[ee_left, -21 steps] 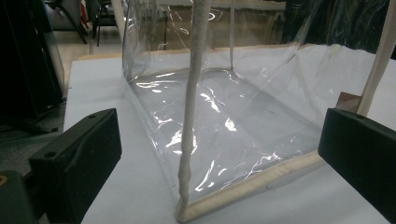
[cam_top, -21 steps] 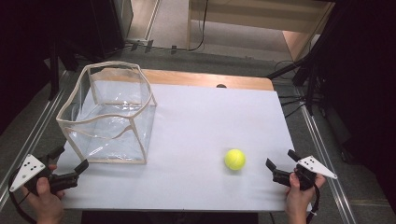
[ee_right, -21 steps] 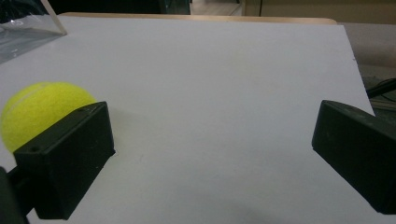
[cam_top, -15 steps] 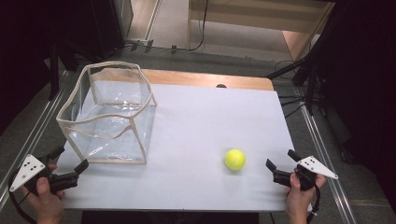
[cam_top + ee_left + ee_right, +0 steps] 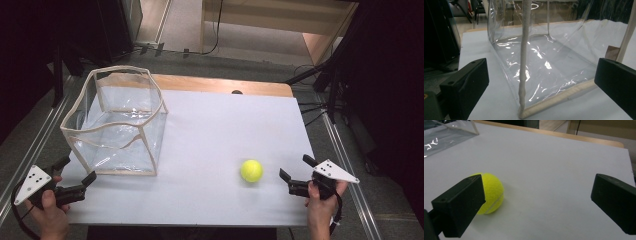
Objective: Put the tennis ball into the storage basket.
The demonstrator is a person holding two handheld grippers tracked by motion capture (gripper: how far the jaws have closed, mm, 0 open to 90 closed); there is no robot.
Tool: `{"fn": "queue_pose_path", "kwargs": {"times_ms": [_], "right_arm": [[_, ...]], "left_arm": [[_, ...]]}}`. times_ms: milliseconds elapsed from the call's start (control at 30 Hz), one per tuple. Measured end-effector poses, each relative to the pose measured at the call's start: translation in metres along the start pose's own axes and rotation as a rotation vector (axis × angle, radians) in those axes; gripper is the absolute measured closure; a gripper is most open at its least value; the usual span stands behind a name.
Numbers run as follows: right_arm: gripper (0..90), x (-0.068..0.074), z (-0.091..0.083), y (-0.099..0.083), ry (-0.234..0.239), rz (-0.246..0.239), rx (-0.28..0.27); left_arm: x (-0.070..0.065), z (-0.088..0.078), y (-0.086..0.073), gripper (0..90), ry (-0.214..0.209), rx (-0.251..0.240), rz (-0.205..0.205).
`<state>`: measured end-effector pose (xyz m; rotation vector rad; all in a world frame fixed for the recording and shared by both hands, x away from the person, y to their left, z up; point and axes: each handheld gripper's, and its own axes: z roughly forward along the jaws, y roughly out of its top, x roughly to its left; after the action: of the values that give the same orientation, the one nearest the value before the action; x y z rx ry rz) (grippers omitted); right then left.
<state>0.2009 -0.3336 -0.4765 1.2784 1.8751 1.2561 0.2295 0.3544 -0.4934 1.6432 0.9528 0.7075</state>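
ball (image 5: 251, 170) x1 | clear box (image 5: 116, 125) x1 | grippers x2, both open

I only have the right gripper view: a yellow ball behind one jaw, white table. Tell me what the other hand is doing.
Observer: The left hand-held gripper sits at the near left table corner, jaws open, nothing between them, pointed at a clear plastic box.
Operator: Describe that box.
Observer: It stands upright with an open top and cream edging; it looks empty.
Operator: Say how my gripper sits against the ball.
Observer: From the high view, the right hand-held gripper is open and apart from the tennis ball, which lies just to its left on the table.
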Motion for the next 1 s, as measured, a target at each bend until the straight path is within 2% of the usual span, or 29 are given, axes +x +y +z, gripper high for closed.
{"fn": "queue_pose_path", "kwargs": {"times_ms": [167, 333, 767, 900, 1000], "right_arm": [[0.0, 0.007, 0.007, 0.012, 0.025, -0.024, 0.031], [0.0, 0.015, 0.016, 0.022, 0.069, -0.062, 0.081], [0.0, 0.034, 0.030, 0.043, 0.119, -0.121, 0.187], [0.0, 0.037, 0.035, 0.045, 0.130, -0.124, 0.233], [4.0, 0.039, 0.038, 0.046, 0.134, -0.139, 0.257]], "left_arm": [[0.000, 0.001, 0.000, 0.0, 0.001, 0.003, 0.002], [-0.001, 0.001, 0.000, 0.0, 0.000, 0.004, 0.001], [-0.001, 0.001, 0.000, 0.0, -0.003, 0.011, 0.009], [-0.001, 0.002, 0.000, 0.0, -0.005, 0.012, 0.008], [-0.002, 0.002, 0.000, 0.0, -0.005, 0.017, 0.010]]}}
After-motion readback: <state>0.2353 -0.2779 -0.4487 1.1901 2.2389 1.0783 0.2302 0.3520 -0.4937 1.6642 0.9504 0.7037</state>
